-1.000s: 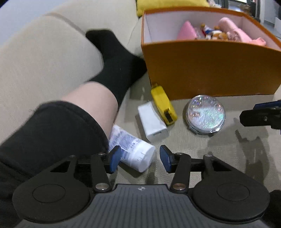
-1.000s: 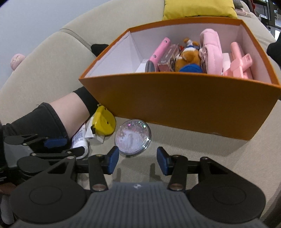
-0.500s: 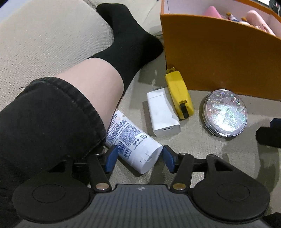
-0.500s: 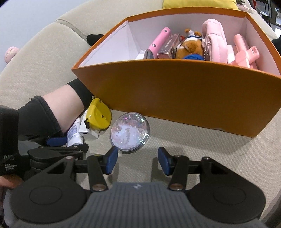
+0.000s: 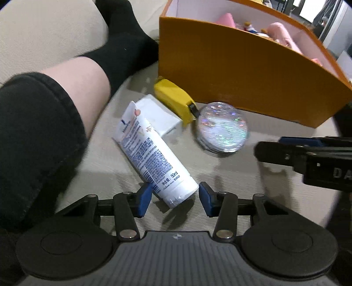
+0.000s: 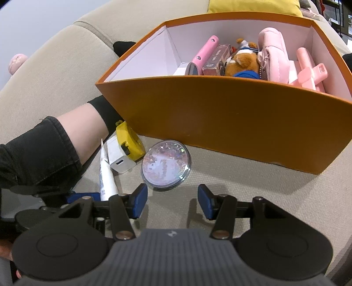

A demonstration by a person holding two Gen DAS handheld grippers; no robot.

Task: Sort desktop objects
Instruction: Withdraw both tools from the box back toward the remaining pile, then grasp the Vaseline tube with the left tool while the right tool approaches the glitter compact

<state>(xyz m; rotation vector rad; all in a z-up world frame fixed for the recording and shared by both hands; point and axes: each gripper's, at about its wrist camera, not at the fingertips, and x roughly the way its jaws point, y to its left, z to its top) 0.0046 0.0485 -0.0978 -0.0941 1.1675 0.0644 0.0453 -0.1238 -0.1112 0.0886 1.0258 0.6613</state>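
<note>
Tube (image 5: pixel 151 157) of cream, white with blue print, lies slanted on the beige sofa cushion (image 5: pixel 231 173), its cap end between the blue pads of the left claw (image 5: pixel 175 199); left pad touches the tube, right pad a little off it, so the claw is spread around it, not pinching. Crimped end of the tube leans on a white charger block (image 5: pixel 161 117), which sits against a yellow tape measure (image 5: pixel 173 99). Just right of those, a round glittery compact (image 6: pixel 166 168) lies flat near the front wall of the orange box (image 6: pixel 231 114). Right claw (image 6: pixel 172 202) is spread wide, empty, just short of the compact. Box holds pink items and a small brown plush toy (image 6: pixel 242 60). Person's leg in a black sock (image 5: pixel 121 46) and dark trousers lies left of the tube. Yellow pillow (image 6: pixel 253 6) behind the box.
</note>
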